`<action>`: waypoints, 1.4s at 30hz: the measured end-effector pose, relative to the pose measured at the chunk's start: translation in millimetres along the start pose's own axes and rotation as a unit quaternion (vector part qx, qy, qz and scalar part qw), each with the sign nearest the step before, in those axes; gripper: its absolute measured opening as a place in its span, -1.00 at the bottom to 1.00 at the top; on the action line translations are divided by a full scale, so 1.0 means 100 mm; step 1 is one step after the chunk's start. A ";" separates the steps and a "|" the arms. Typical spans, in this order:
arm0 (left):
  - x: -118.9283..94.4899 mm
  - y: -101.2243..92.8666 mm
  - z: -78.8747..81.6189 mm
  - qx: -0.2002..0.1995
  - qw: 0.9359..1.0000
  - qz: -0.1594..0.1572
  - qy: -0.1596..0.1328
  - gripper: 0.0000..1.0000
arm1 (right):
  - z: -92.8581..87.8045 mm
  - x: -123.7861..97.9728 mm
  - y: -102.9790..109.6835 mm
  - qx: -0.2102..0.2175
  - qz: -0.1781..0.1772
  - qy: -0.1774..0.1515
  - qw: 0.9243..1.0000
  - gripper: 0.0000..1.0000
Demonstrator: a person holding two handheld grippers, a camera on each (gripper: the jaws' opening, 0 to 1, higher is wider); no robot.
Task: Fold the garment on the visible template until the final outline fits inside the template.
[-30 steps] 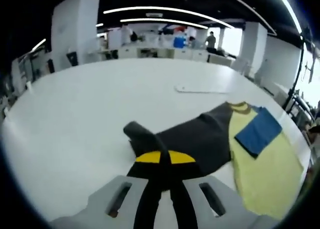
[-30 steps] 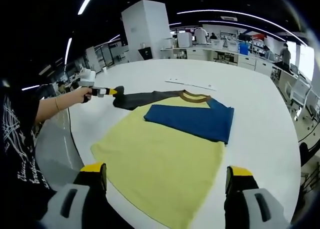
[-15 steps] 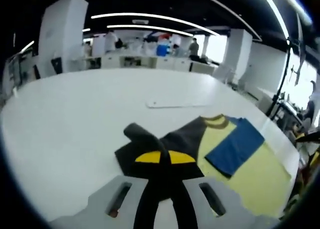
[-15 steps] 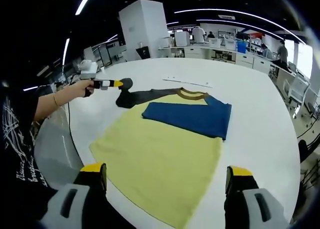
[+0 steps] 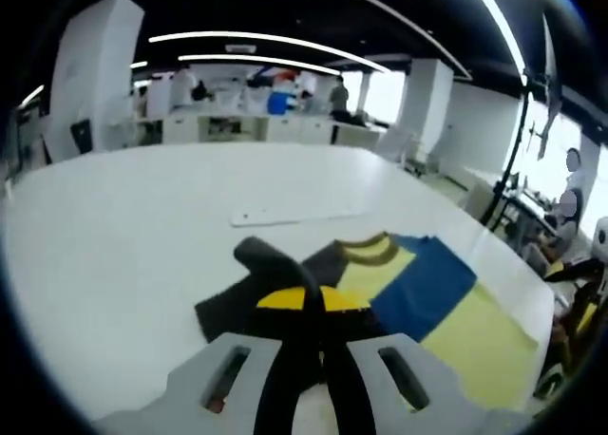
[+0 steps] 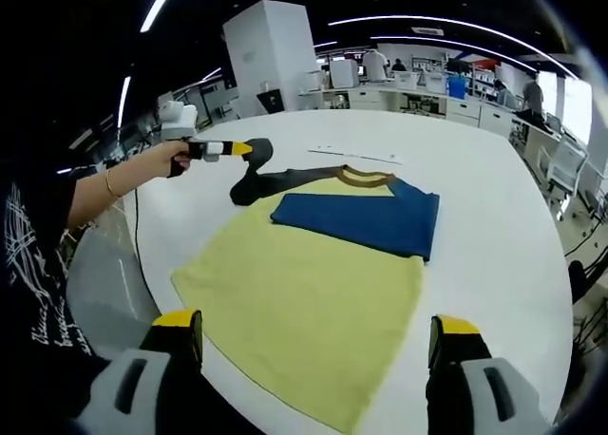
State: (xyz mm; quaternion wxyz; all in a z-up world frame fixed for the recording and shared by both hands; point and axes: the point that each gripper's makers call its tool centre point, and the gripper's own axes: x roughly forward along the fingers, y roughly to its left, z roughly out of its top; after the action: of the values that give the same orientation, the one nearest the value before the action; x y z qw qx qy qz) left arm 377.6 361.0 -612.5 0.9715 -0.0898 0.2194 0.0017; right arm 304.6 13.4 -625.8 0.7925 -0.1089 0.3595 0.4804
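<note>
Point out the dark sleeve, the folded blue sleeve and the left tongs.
dark sleeve (image 6: 285, 180), right gripper view, mid-length.
blue sleeve (image 6: 366, 225), right gripper view, centre of the folded panel.
left tongs (image 6: 249, 148), right gripper view, yellow tips gripping the sleeve end.

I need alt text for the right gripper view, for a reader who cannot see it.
A yellow shirt lies on a white table, its blue sleeve folded across. A person's hand holds the left tool, shut on the dark sleeve and lifting it. The right tool is open in the foreground.

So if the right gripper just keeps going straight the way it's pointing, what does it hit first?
Most likely the yellow body of the garment, spread on the table directly ahead between the open fingers of the right gripper. Depth is hard to judge, so how far ahead is unclear.
</note>
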 end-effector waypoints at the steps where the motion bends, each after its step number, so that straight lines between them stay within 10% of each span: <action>1: 0.02 -0.04 0.01 0.000 1.000 -0.004 0.000 -0.99 | -0.01 0.00 0.00 0.000 -0.001 0.001 1.000 0.99; 42: 0.56 -1.18 0.08 0.049 0.994 -0.099 0.003 -0.99 | -0.17 0.00 -0.06 0.021 -0.002 0.007 1.000 0.99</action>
State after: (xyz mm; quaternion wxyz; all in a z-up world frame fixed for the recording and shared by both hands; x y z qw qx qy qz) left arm 436.3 244.4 -608.7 0.9694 -0.0637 0.2123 -0.1059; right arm 301.5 1.7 -638.8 0.7932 -0.0962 0.3748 0.4701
